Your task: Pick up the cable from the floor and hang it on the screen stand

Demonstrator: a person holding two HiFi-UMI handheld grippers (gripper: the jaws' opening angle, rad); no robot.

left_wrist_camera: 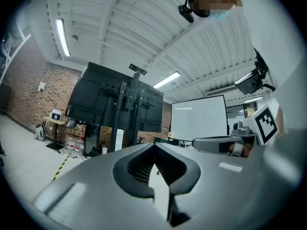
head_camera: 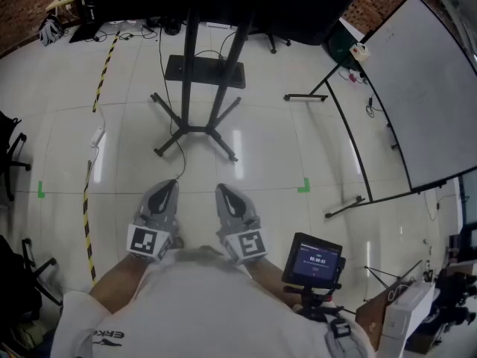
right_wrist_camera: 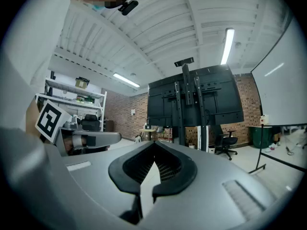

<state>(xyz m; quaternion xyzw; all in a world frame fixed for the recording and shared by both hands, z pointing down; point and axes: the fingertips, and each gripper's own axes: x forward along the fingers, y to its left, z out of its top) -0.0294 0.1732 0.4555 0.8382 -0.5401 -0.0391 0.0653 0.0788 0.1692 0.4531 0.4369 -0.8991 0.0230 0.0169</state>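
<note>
The black screen stand [head_camera: 195, 129] rises from its splayed legs on the white tiled floor straight ahead. A thin black cable [head_camera: 181, 149] runs from the stand's base across the floor and ends close to my left gripper [head_camera: 169, 187]. My right gripper [head_camera: 223, 192] is held beside it, level and apart from the cable. Both are shut with nothing between their jaws. In the left gripper view the stand [left_wrist_camera: 132, 110] and its dark screen stand beyond the left gripper [left_wrist_camera: 154, 151]. In the right gripper view the stand [right_wrist_camera: 191, 104] rises past the right gripper [right_wrist_camera: 154, 148].
A whiteboard on a wheeled frame [head_camera: 419, 88] leans at the right, its feet [head_camera: 344, 206] reaching onto the floor. Yellow-black tape [head_camera: 104, 67] and a white power strip [head_camera: 97, 135] lie at the left. A small timer screen [head_camera: 316, 260] sits by my right arm. Office chairs [head_camera: 10, 155] stand far left.
</note>
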